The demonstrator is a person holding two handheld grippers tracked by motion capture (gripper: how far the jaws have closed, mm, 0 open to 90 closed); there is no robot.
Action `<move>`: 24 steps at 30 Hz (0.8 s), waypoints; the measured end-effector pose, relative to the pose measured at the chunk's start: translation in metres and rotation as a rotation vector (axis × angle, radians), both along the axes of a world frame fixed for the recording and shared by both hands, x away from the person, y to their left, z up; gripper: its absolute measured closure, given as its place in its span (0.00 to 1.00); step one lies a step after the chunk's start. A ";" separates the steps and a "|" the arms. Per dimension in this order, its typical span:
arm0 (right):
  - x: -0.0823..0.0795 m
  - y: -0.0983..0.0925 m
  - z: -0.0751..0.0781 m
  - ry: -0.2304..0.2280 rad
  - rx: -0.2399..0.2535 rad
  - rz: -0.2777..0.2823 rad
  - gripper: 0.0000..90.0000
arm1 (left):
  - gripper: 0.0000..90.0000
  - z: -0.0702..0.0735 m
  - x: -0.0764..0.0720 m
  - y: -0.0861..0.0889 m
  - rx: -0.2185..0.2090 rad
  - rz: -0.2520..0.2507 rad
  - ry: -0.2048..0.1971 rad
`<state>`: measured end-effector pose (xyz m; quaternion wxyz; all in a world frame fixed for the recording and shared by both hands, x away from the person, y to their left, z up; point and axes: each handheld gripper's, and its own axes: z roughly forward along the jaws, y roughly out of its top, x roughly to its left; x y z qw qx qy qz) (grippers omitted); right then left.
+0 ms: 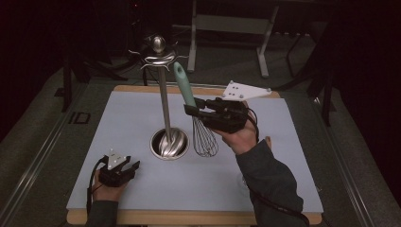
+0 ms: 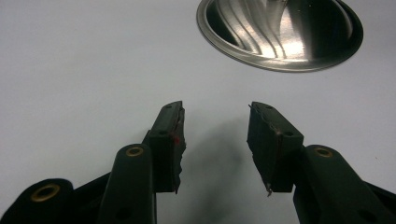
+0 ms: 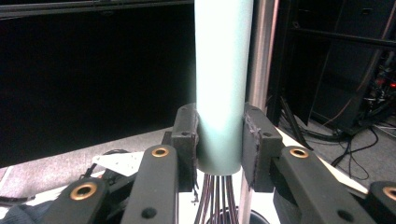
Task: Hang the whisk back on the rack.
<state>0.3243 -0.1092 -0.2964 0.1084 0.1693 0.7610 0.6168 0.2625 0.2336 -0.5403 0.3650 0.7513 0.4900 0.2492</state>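
From the high view, the right gripper [image 1: 193, 109] is clamped on a whisk [image 1: 196, 113], holding it upright above the table [image 1: 127, 113], teal handle up and wire loops hanging down just right of a metal stand [image 1: 164, 109]. The stand's round base [image 1: 169, 143] sits near the middle of the table, and its pole rises to a ring of hooks [image 1: 158, 57] at the far end. The left gripper [image 1: 130, 166] rests low on the near left of the table, well apart from the whisk.

In the left gripper view, the 2 jaws stand apart with nothing between them, bare table beneath and the shiny base [image 2: 279, 33] farther off.

In the right gripper view, both jaws press the bottom of the teal handle [image 3: 223, 84], just above where the wires [image 3: 215, 198] come out, with the pole [image 3: 261, 51] just behind.

The whisk looks light; the handle is stiff, smooth and probably slippery, while the wires would flex. The handle's lower end, where it is held, seems the sound place to grip.
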 end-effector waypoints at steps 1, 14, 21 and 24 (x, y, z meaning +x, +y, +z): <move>-0.001 0.001 0.000 -0.004 -0.005 0.011 0.77 | 0.62 0.000 0.000 0.000 0.001 -0.001 -0.002; 0.008 0.016 -0.008 0.029 -0.029 0.013 0.77 | 0.62 0.000 0.000 0.000 -0.003 -0.002 -0.003; 0.013 0.022 -0.010 0.031 -0.042 0.007 0.77 | 0.62 0.000 0.000 0.000 -0.001 -0.004 -0.002; 0.015 0.024 -0.011 0.032 -0.052 -0.004 0.77 | 0.62 0.000 0.000 0.000 -0.002 -0.002 -0.002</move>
